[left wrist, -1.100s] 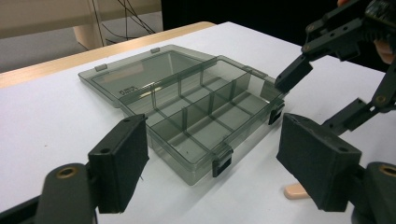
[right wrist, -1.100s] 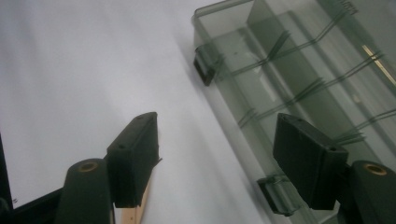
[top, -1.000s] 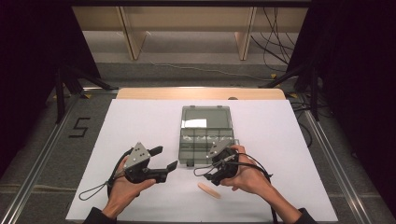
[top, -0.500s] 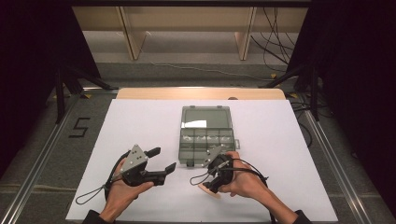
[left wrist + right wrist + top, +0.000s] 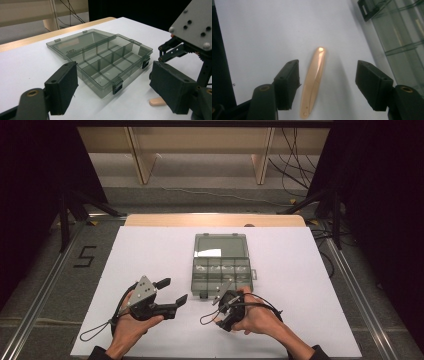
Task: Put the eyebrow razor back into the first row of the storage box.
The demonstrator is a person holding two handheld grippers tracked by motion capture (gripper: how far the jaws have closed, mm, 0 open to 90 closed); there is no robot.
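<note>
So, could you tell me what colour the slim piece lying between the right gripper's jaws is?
The slim piece is glossy peach-tan, clearest in the right gripper view.

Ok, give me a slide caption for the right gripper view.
Open right gripper poised over a slim peach-coloured piece lying on the white table.

peach stick point(image 5: 157, 102) mostly hidden behind tool jaw, box point(image 5: 402, 37) cut off

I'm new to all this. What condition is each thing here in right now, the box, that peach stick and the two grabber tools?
Compartment box: open, lid laid flat behind it, compartments look empty.
Peach stick: lying flat on the white table, beside the box, ungripped.
Right gripper: open, fingers either side of the stick, not touching it.
Left gripper: open, holding nothing.
</note>
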